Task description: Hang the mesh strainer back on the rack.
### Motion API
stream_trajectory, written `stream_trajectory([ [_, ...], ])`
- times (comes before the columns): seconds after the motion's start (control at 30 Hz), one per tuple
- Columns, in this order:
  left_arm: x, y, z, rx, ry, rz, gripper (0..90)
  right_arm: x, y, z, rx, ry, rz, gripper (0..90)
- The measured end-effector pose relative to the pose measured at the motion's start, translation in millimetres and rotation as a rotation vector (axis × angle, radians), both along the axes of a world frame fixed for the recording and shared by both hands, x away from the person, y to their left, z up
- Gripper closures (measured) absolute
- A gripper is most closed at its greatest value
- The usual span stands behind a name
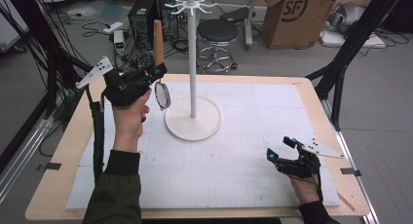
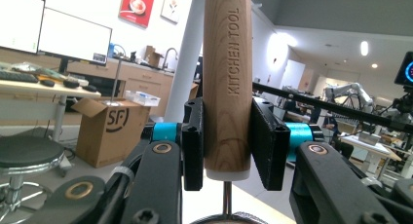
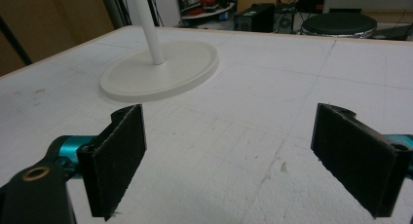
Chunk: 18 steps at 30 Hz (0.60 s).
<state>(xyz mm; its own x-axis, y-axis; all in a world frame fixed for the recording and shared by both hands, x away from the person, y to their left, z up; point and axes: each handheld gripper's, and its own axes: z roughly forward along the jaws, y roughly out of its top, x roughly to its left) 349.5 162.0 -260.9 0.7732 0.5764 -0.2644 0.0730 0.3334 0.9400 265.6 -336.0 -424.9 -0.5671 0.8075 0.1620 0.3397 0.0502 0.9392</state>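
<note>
Up at the far left of the table, the left gripper (image 1: 155, 74) is raised off the surface, its pads clamped on the wooden handle (image 2: 227, 83) of a small strainer (image 1: 162, 95). The handle stands upright above the jaws; stamped lettering along it reads KITCHEN TOOL. The strainer's round mesh head hangs below the gripper, edge-on from the high view, clear of the white mat (image 1: 234, 175). In the left gripper view a thin metal stem runs down from the handle's white end cap.

Just right of the strainer: a white rack stand (image 1: 193, 63), tall pole on a round flat base (image 1: 193, 124), with a ring of short hooks at the top. Strainer and pole are near each other but not touching. The hooks are bare.

Near right corner: the right gripper (image 1: 278, 148) rests low over the mat, jaws spread wide, nothing between them. Its own view shows the two black pads (image 3: 119, 158) apart, bare mat beneath, the stand's base farther off to the left.

Beyond the table: a black stool (image 1: 217, 33) and a cardboard box (image 1: 292, 14) marked SF on the floor.
</note>
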Motion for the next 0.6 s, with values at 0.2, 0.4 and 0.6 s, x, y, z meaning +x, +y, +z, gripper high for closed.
stream_trajectory([
  [0.2,7.5,-11.6,10.9,0.025,-0.007,0.005,69.0,0.8,-0.1,-0.8,0.002,0.004,-0.001,12.0],
  [0.4,16.2,-13.2,15.0,0.019,-0.003,-0.001,68.9,0.5,-0.8,-0.6,0.010,0.006,-0.002,12.0],
  [0.6,25.6,-8.8,10.6,0.000,0.007,-0.019,68.9,0.1,0.9,-1.4,0.008,0.009,-0.001,11.9],
])
